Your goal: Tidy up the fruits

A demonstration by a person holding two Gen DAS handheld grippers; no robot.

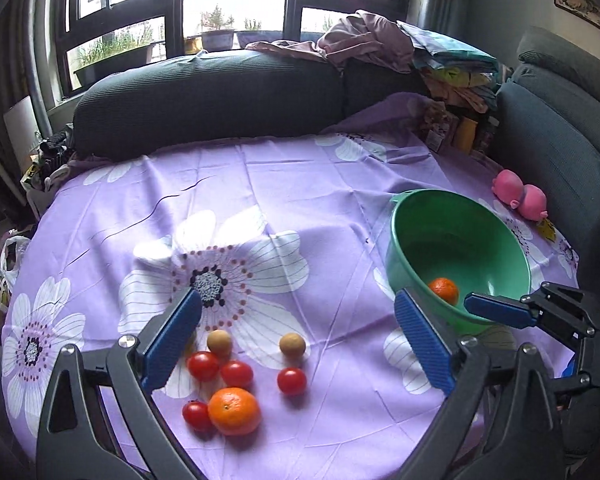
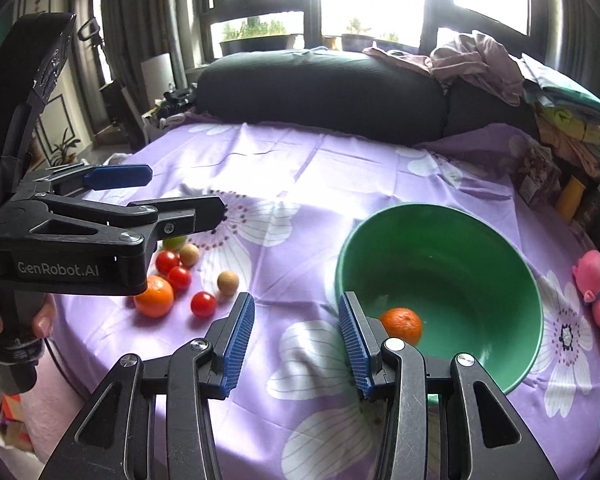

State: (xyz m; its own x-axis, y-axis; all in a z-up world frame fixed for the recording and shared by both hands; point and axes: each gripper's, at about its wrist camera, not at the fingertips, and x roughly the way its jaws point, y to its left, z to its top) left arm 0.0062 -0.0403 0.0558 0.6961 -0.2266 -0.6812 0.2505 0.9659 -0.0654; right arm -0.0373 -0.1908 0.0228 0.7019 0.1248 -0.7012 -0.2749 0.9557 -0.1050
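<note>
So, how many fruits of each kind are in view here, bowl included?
Oranges: 2, orange on the cloth and orange in the green bowl
Red tomatoes: 4
Tan round fruits: 2
Green fruit: 1, partly hidden
Total: 9

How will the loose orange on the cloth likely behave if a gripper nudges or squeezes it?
The orange on the cloth is round, so it would probably roll when nudged, likely bumping the cherry tomatoes packed beside it. Its dimpled peel and the ribbed fingers of the open left gripper suggest a fairly secure hold. It looks firm enough for a moderate squeeze.
</note>
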